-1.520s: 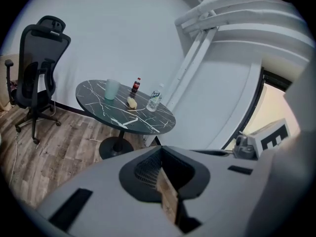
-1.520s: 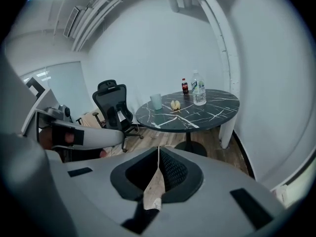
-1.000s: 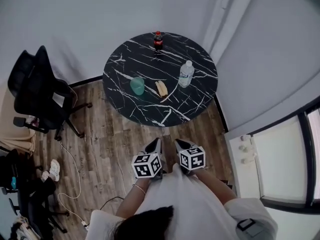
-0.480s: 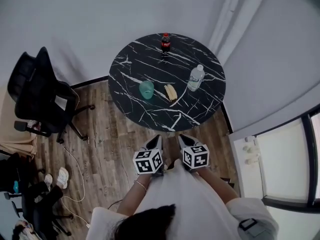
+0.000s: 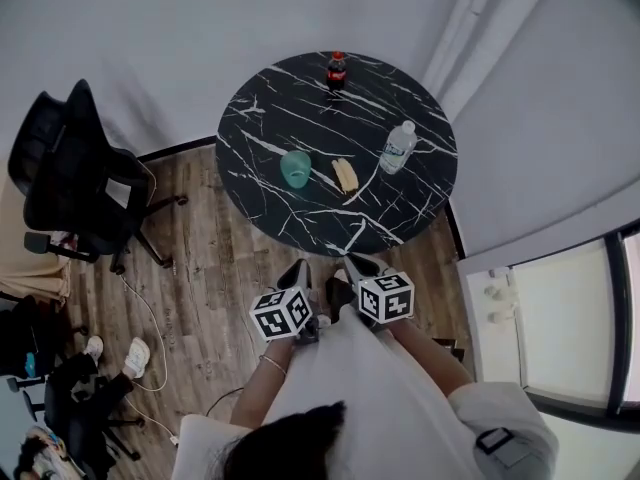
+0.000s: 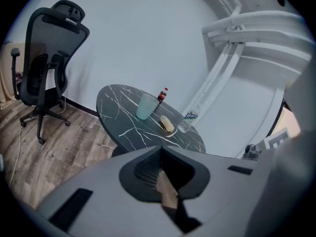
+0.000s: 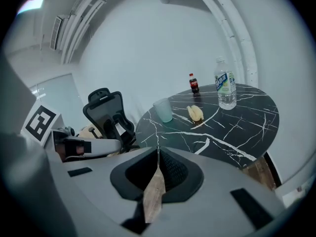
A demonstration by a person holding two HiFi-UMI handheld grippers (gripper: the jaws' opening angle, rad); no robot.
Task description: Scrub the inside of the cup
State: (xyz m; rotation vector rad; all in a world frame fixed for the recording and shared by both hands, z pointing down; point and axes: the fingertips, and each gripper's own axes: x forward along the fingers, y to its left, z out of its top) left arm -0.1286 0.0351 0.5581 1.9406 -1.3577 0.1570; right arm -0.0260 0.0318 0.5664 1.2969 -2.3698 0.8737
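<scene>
On table [image 5: 270, 118]: one cup [image 5: 296, 168], two bottles [image 5: 398, 148] [image 5: 337, 71]

On the bench [image 5: 300, 218] before you, the cup [image 5: 296, 168] stands left, the sponge [image 5: 345, 174] just right of it, the water bottle [image 5: 398, 147] further right, the cola bottle [image 5: 337, 70] behind at the far edge. The chair [image 5: 70, 178] stands on the floor [image 5: 200, 298] left of the bench.

Closed, empty right tool [image 7: 158, 151], cup [image 7: 163, 110] on marble table [image 7: 247, 117], water bottle [image 7: 225, 90] at right
</scene>
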